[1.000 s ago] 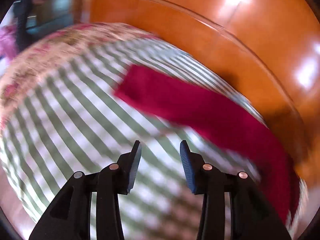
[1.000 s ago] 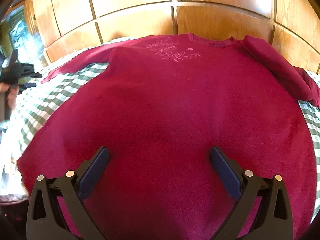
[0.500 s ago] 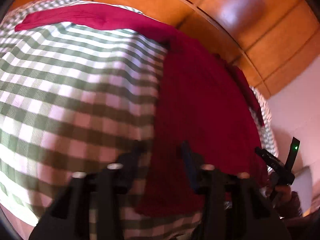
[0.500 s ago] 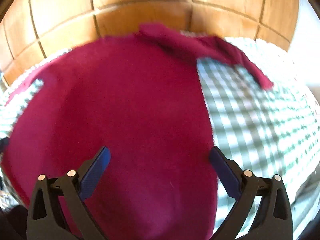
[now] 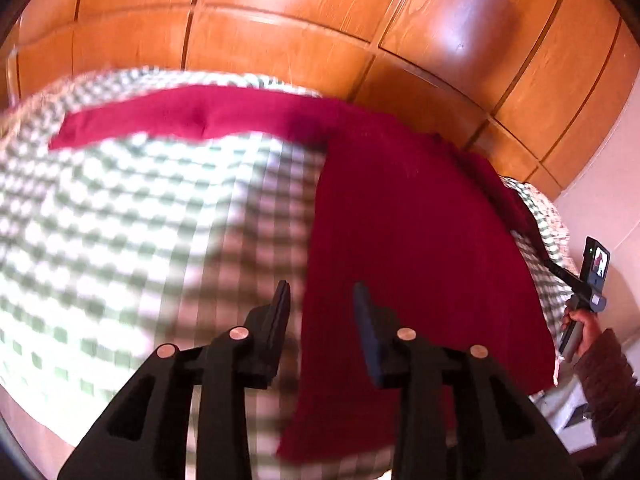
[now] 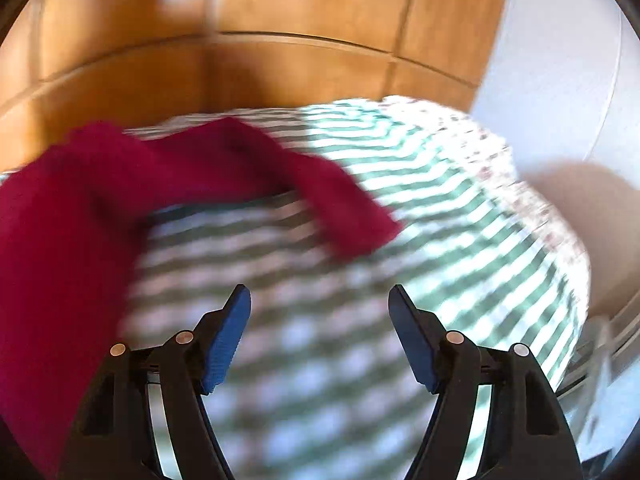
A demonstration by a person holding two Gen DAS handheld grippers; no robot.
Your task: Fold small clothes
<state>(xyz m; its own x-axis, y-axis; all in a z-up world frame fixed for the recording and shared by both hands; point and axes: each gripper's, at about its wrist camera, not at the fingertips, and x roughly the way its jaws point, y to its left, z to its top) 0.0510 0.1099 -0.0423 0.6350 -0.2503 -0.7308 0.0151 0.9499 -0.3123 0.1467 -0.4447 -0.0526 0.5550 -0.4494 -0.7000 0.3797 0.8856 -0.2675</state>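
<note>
A dark red long-sleeved knit top (image 5: 420, 248) lies spread flat on a bed covered with a green-and-white checked cloth (image 5: 140, 240). Its long axis runs from the near edge of the bed up to the far edge, where a glossy orange-brown wooden panelled headboard (image 5: 320, 32) stands; the shoulders lie at that far edge and the hem at the near one. One sleeve (image 5: 180, 114) stretches straight out along the far edge, pointing toward the bed's left side. The other sleeve (image 6: 332, 192), seen from the right wrist view, bends and points down toward the right side of the bed, its cuff resting on the checks.

The left gripper (image 5: 320, 312) hovers above the near left side seam of the top, its jaws opening, with the garment's edge below the gap but nothing pinched between the pads.

The right gripper (image 6: 320, 328) hangs over bare checked cloth beside the bent sleeve, its blue-padded jaws closing yet standing apart, nothing between them. The view is blurred.

At the bed's right edge a person's hand (image 5: 582, 326) in a brown knitted cuff holds the right tool's handle.
</note>
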